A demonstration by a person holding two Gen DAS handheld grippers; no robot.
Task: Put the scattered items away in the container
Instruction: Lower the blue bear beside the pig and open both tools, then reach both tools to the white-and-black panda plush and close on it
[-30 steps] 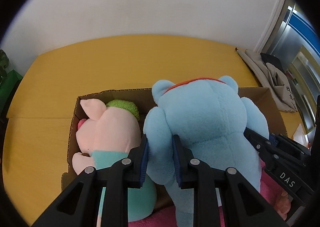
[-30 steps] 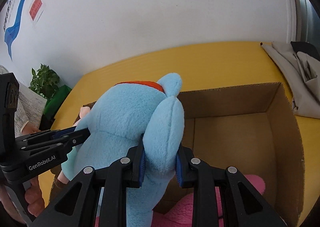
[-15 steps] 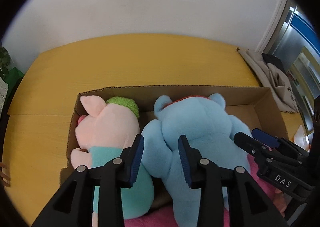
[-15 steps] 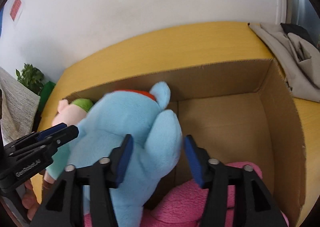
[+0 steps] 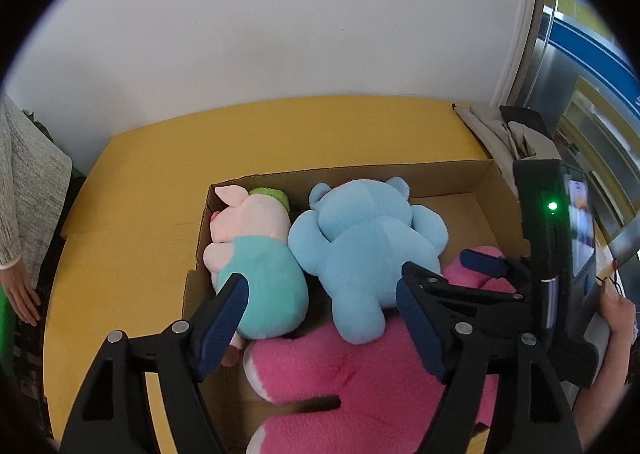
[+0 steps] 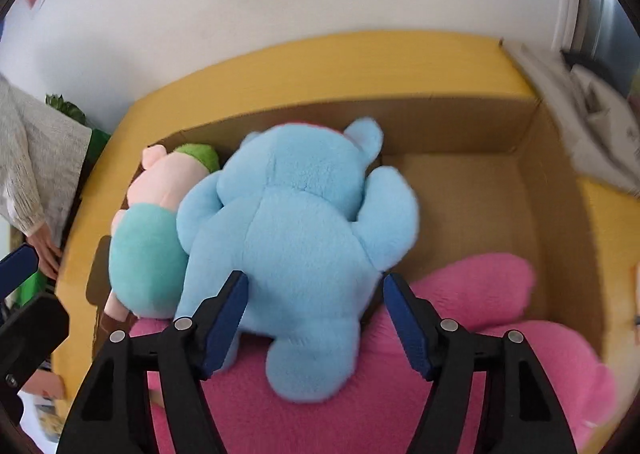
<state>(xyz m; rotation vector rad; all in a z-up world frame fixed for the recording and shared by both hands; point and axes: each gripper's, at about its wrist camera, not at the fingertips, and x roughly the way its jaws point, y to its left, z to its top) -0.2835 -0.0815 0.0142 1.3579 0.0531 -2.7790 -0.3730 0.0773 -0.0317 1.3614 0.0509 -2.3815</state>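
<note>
Inside the cardboard box [image 5: 448, 178] on the yellow worktop [image 5: 280, 130]: blue bear [image 5: 360, 242] face down, let go within the last second. Clamped by both grippers a second ago, one arm of the toy pinched in each; now free, lying between the pig [image 5: 256, 254] at the box's left end and bare cardboard floor on the right, lower legs draped over the pink plush [image 5: 372, 382] at the near side. Left gripper [image 5: 324, 318] spread wide and empty, drawn back and raised from where it gripped, its pads framing pig and bear without touching either. Right gripper [image 6: 316, 318] likewise spread wide and empty, pads flanking the bear's rump, apart from the fur as far as can be told; slight blur in that view. Bear dropped from upright above the rim to flat below it, red collar barely showing at the neck. Pig unmoved through the release, green tuft against the far wall. Pink plush half in, half spilling toward the cameras; whether wholly inside the box cannot be told. Meaning for the tidy-up, as a judgement: bear delivered, three soft toys in or at the box, room left on the right side. Grey cloth bundle [image 5: 504, 130] at the worktop's far right corner, well apart from the box; part of the job or not, unclear. No other loose toys visible on the worktop from either camera.
</note>
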